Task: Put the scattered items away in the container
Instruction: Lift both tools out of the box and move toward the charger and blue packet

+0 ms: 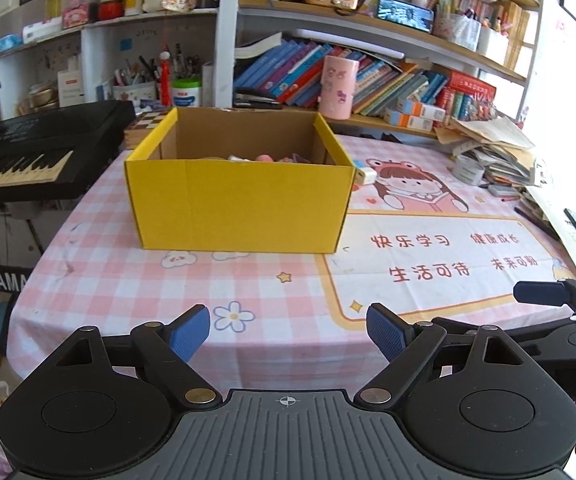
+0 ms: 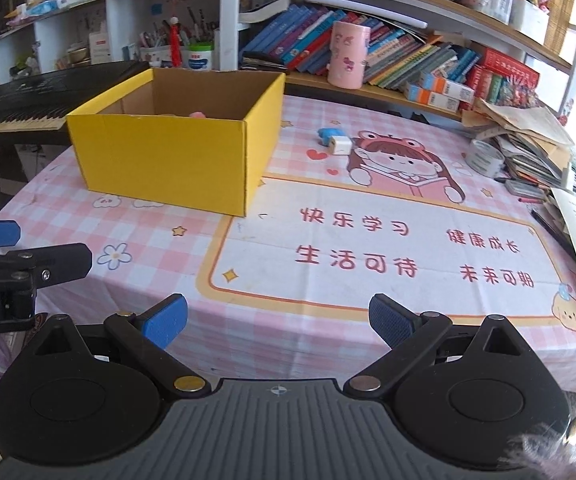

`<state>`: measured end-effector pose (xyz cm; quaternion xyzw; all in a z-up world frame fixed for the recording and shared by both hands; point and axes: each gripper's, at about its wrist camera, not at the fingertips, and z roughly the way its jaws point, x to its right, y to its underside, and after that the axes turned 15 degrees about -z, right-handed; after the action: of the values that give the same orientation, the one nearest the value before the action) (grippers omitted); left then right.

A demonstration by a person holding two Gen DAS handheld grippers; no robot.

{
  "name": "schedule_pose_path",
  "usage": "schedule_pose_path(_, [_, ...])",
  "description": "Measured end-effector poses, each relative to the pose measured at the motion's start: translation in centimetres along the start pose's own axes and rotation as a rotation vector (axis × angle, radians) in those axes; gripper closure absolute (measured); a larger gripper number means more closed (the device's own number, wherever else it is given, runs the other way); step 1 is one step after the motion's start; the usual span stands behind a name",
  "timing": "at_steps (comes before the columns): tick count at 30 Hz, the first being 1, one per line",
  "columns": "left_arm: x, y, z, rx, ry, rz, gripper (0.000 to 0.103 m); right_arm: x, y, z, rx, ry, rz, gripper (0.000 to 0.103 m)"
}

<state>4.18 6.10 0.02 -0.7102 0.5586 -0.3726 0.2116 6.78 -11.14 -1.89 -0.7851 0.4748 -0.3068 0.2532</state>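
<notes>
So the yellow box [image 2: 176, 148] sits on the left half of the bench [image 2: 368, 240], open top, and there's already some stuff in it: I can make out something pink [image 2: 197, 114] peeking over the rim, the rest is hidden by the wall. What's left out looks like two small bits just past the box's right side: a little blue thing [image 2: 327, 133] and a white cube-ish thing [image 2: 341, 146], touching or nearly touching each other, lying on the printed cloth near the cartoon girl's hat. From the left wrist view they're mostly tucked behind the box corner.

What could go wrong, my guess: those two are so close together that going for one probably nudges the other, maybe skidding it toward the tape roll [image 2: 485, 157] and the paper pile [image 2: 528, 140] on the right, where it'd get lost in the clutter. They're also small and low, so a shallow approach could snag the cloth instead. And reaching from the left side means coming around the box wall, easy to clip it and shove the whole box.

Claws: left claw [image 1: 288, 332] is spread wide, nothing between the blue pads, hovering over the near edge of the bench. Right claw [image 2: 278, 320] is the same deal, wide apart and empty, touching nothing. Both are well short of the items.
</notes>
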Motion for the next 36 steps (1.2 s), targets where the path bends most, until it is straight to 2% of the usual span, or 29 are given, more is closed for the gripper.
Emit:
schedule_pose_path(9, [1.0,-0.1,1.2,-0.038,0.020,0.022,0.015,0.8,0.1,0.1,-0.012,0.015,-0.003,0.005])
schedule_pose_path(19, [4.7,-0.7,3.7,-0.050,0.073,0.097,0.015,3.7,0.8,0.9,-0.038,0.071,0.049,0.005])
schedule_pose_path(25, [7.4,-1.2,5.5,-0.052,0.082,0.151,0.015,6.5,0.9,2.0,-0.042,0.084,0.089,0.005])
schedule_pose_path(36, [13.8,-3.0,9.7,-0.055,0.074,0.244,0.015,13.3,0.5,5.7,-0.065,0.039,0.164,0.005])
